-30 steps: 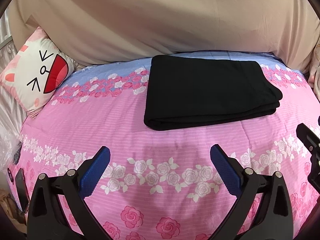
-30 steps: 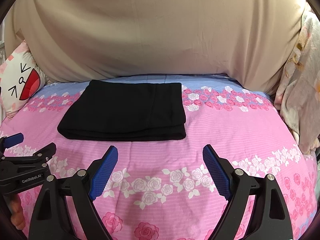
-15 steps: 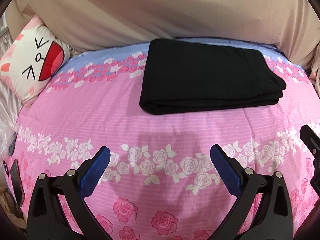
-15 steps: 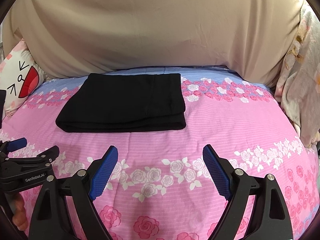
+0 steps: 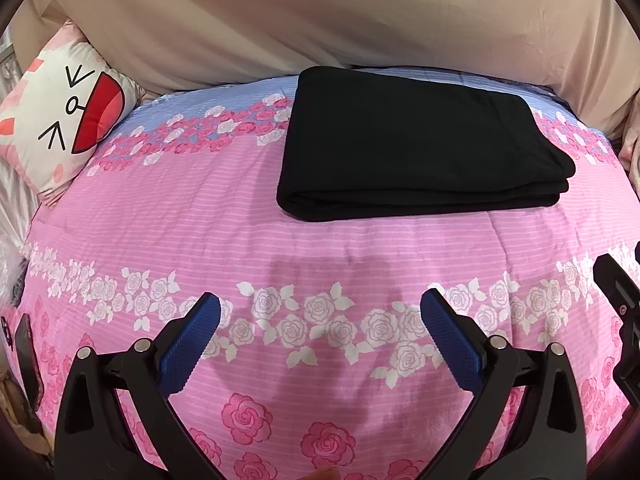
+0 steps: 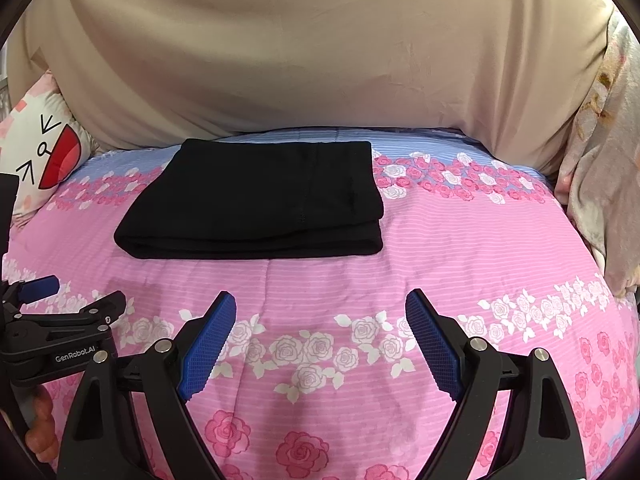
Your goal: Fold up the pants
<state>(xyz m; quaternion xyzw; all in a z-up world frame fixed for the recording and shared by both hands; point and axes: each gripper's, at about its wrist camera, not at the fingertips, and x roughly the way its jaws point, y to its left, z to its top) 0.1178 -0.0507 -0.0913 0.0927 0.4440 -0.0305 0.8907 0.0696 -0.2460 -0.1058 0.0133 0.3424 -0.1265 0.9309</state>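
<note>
- Bed w/ pink rose-print quilt [image 5: 168,216] filled most of both views; a blue floral band ran along its far edge, and a beige sheet [image 6: 320,60] was draped up behind it.
- Cat-face pillow [image 5: 60,120] sat at the far left corner, off the work area. A pale floral blanket [image 6: 600,168] was bunched at the right edge in the right wrist view.
- Black pants [image 5: 416,152] lay on the far half of the quilt, near the blue band, as a flat rectangular stack w/ several layers showing along the near edge. Edges looked roughly aligned; right end layers slightly stepped.
- Left gripper [image 5: 320,328] hovered over bare quilt on the near side, jaws wide, nothing btwn the blue pads, well apart from the pants.
- Right gripper [image 6: 320,328] was the same: jaws wide, empty, over the white-rose stripe, well short of the stack.
- Step, as a judgement: folding looked done or at its last stage, neither gripper touching the cloth.
- Next move, if any, prob only a tidy-up: reach fwd to the right end, nip the stepped layers and square them. Otherwise just pull clear w/o brushing the stack, since loose knit layers would shift easily.
- Couldn't tell whether another fold was intended.
</note>
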